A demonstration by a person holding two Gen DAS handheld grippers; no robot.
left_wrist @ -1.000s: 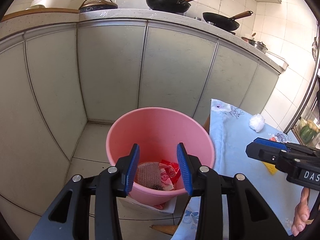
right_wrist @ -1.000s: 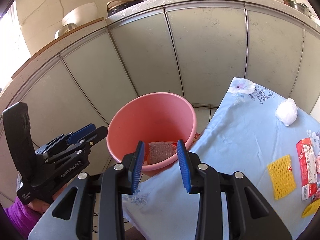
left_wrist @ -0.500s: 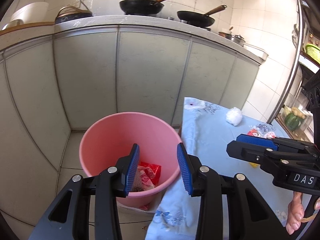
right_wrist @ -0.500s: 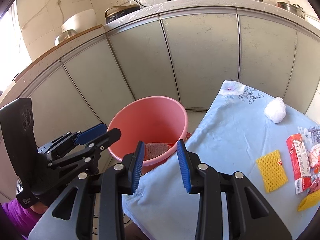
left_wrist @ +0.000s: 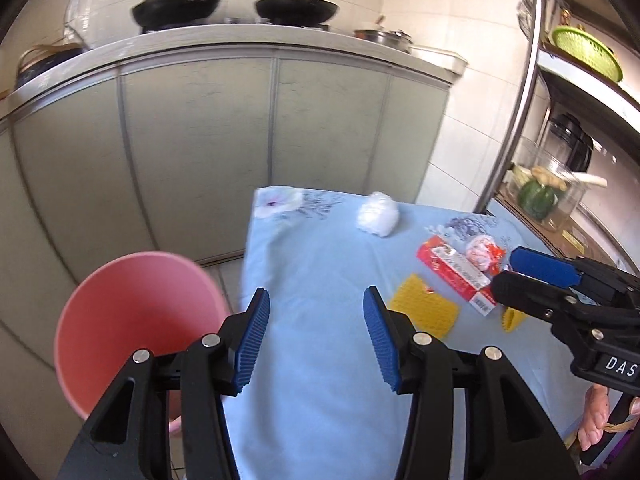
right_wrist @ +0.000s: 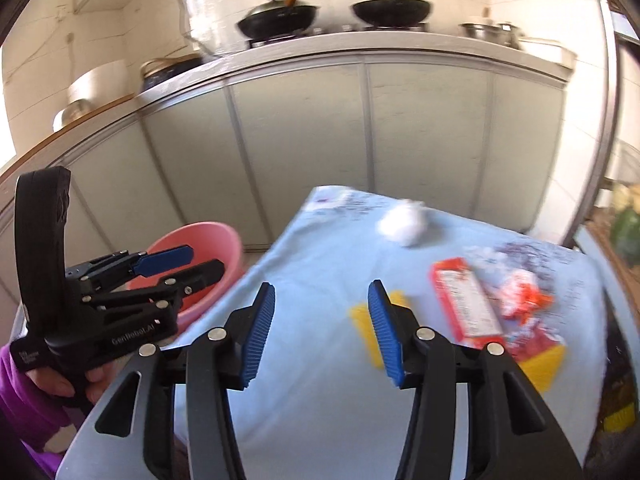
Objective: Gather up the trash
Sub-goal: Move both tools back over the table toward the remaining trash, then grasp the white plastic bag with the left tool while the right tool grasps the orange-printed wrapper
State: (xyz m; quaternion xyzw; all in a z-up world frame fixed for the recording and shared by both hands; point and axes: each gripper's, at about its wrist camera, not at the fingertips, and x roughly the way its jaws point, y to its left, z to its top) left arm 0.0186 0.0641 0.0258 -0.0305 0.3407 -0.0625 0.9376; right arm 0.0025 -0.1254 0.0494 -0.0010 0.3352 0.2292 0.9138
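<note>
Trash lies on a light blue tablecloth (left_wrist: 320, 280): a white crumpled ball (left_wrist: 378, 214), a yellow foam net (left_wrist: 424, 310), a red and white wrapper (left_wrist: 454, 270) and a red and white crumpled bag (left_wrist: 482, 252). A pink bucket (left_wrist: 132, 312) stands on the floor left of the table. My left gripper (left_wrist: 316, 336) hovers over the cloth's left part, its jaws opening with nothing between them. My right gripper (right_wrist: 322, 330) is over the cloth near the yellow net (right_wrist: 366, 330), jaws also opening and empty. Each gripper shows from the side in the other's view.
Grey cabinet doors (left_wrist: 208, 140) run behind the table and bucket, under a counter with two black woks (left_wrist: 176, 4). A metal shelf rack (left_wrist: 520, 120) with a green basket and vegetables stands at the right. A hand in a purple sleeve (right_wrist: 24, 396) holds the left gripper.
Both grippers swung right, from above the pink bucket to over the blue cloth. Their jaws stand wider apart than before. The trash inside the bucket is out of sight now.
</note>
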